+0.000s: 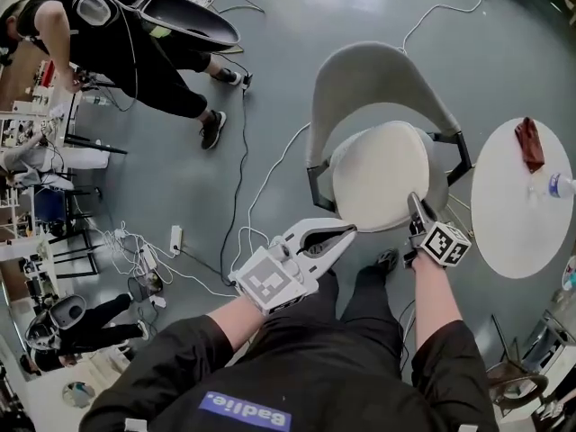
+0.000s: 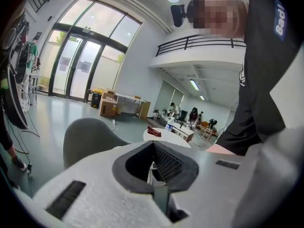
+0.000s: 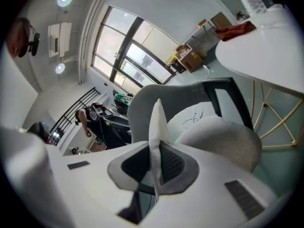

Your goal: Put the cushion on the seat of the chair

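Note:
A round cream cushion (image 1: 382, 174) lies over the seat of the grey shell chair (image 1: 378, 70). My left gripper (image 1: 349, 230) meets the cushion's near left edge; its jaw tips are closed, and in the left gripper view (image 2: 153, 144) a thin pale strip shows between the pads. At the cushion's near right edge, my right gripper (image 1: 417, 203) is shut on a fold of the fabric, which stands up between the jaws (image 3: 157, 148). Past them are the cushion (image 3: 223, 137) and the chair back (image 3: 156, 99). The left gripper view shows the chair back (image 2: 90, 137) but not the cushion's top.
A round white table (image 1: 517, 232) stands right of the chair with a red cloth (image 1: 529, 142) and a bottle (image 1: 560, 185). Cables (image 1: 243, 196) and a power strip (image 1: 175, 238) trail on the floor at left. A person in black (image 1: 135, 52) stands far left.

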`<state>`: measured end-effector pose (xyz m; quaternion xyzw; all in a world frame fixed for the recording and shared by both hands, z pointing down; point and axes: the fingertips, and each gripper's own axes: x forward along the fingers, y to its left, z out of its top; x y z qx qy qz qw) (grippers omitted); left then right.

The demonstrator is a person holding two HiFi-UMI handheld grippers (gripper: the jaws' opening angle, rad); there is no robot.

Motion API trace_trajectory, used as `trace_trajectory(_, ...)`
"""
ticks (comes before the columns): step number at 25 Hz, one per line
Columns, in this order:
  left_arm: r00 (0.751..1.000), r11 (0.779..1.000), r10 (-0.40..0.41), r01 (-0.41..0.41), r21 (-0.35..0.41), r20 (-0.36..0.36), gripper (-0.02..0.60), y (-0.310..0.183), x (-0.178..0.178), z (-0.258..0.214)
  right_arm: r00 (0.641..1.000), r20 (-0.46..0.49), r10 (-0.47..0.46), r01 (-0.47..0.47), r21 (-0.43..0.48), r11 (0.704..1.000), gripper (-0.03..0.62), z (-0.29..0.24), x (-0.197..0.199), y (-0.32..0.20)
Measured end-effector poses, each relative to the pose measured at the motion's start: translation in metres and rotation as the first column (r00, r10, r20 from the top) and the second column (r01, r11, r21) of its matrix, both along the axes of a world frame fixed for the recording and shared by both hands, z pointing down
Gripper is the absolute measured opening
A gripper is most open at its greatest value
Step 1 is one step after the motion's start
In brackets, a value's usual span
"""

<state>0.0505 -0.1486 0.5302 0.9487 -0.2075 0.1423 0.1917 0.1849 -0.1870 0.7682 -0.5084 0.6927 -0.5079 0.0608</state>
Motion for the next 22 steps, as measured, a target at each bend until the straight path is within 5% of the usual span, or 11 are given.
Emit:
trace_trajectory(6,0.999,0.999,0.016,-0.015,-0.038,0.035,0.016,0.001,0.006,0.016,0.996,-0.03,0.088,-0.089,-0.051,0.995,0.051,0.058,0.045,0.016)
trace_trajectory(22,0.995,0.99,0.024,-0.011,-0.142,0.092,0.017,0.013,0.017,0.069,0.95,-0.298,0.09,-0.131,-0.122,0.984,0.096,0.179,0.09,0.022)
